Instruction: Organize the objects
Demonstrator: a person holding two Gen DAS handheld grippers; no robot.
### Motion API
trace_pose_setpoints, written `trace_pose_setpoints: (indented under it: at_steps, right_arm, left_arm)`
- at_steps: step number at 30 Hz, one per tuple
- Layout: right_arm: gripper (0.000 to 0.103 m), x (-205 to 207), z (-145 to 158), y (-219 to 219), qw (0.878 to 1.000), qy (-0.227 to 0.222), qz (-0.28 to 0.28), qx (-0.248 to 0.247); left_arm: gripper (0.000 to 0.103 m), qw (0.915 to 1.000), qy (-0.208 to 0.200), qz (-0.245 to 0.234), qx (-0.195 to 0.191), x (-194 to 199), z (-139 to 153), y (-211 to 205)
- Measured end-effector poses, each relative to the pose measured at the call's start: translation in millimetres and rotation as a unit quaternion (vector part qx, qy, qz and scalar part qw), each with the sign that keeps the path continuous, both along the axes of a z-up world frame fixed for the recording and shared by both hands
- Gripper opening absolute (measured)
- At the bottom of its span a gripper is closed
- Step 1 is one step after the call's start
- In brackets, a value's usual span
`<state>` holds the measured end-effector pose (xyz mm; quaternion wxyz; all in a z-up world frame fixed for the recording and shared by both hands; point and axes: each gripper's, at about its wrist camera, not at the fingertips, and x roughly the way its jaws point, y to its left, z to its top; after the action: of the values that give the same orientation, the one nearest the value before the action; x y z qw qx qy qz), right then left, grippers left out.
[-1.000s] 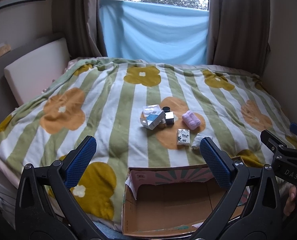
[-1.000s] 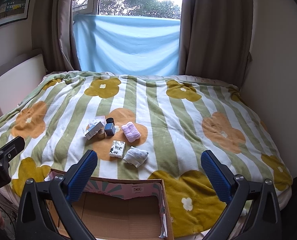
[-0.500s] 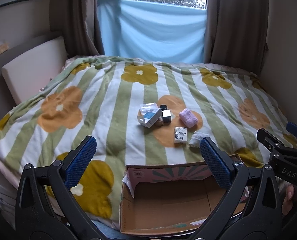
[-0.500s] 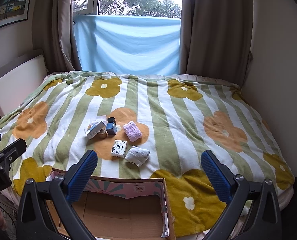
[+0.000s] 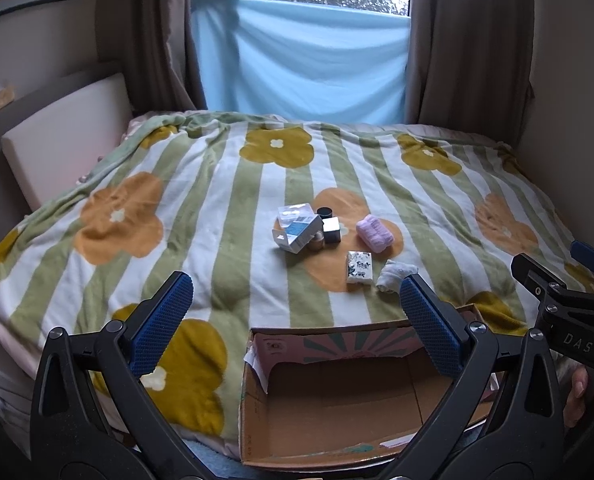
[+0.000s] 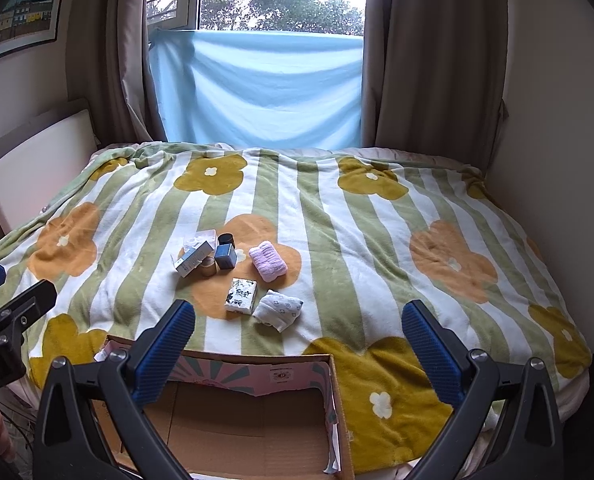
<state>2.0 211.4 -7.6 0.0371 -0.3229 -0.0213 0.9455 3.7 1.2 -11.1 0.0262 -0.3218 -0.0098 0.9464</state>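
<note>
A small cluster lies mid-bed: a white-and-blue carton [image 5: 297, 232] [image 6: 193, 258], a dark cube box [image 5: 331, 230] [image 6: 225, 257], a black cap [image 5: 325, 212], a pink rolled cloth [image 5: 374, 234] [image 6: 268, 261], a patterned tissue pack [image 5: 359, 267] [image 6: 241, 290] and a folded grey-white cloth [image 5: 395, 276] [image 6: 277, 309]. An open cardboard box [image 5: 337, 392] [image 6: 241, 420] sits at the bed's near edge, with nothing visible inside. My left gripper [image 5: 297, 320] and right gripper [image 6: 297, 344] both hang open and hold nothing, above the box and short of the objects.
The striped flower blanket [image 5: 177, 208] covers the whole bed. A cream headboard cushion [image 5: 65, 136] lines the left side, curtains and a blue sheet [image 6: 265, 88] the far end, a wall [image 6: 557, 120] the right. A hand [image 5: 577, 396] holds the right tool.
Both views shifted slightly; the objects sit a little higher and farther in the left wrist view. Nothing on the bed moved and both grippers stayed open.
</note>
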Motion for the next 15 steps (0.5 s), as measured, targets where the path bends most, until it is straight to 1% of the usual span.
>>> trace_pose_setpoints:
  at_steps: [4, 15]
  right_arm:
    - [0.102, 0.2, 0.6, -0.7, 1.0, 0.002, 0.0, -0.001]
    - [0.102, 0.1, 1.7, -1.6, 1.0, 0.002, 0.002, -0.002]
  left_arm:
    - [0.103, 1.0, 0.001, -0.002, -0.004, 1.7, 0.2, 1.4]
    - [0.103, 0.9999, 0.002, -0.013, 0.008, 0.1, 7.9, -3.6]
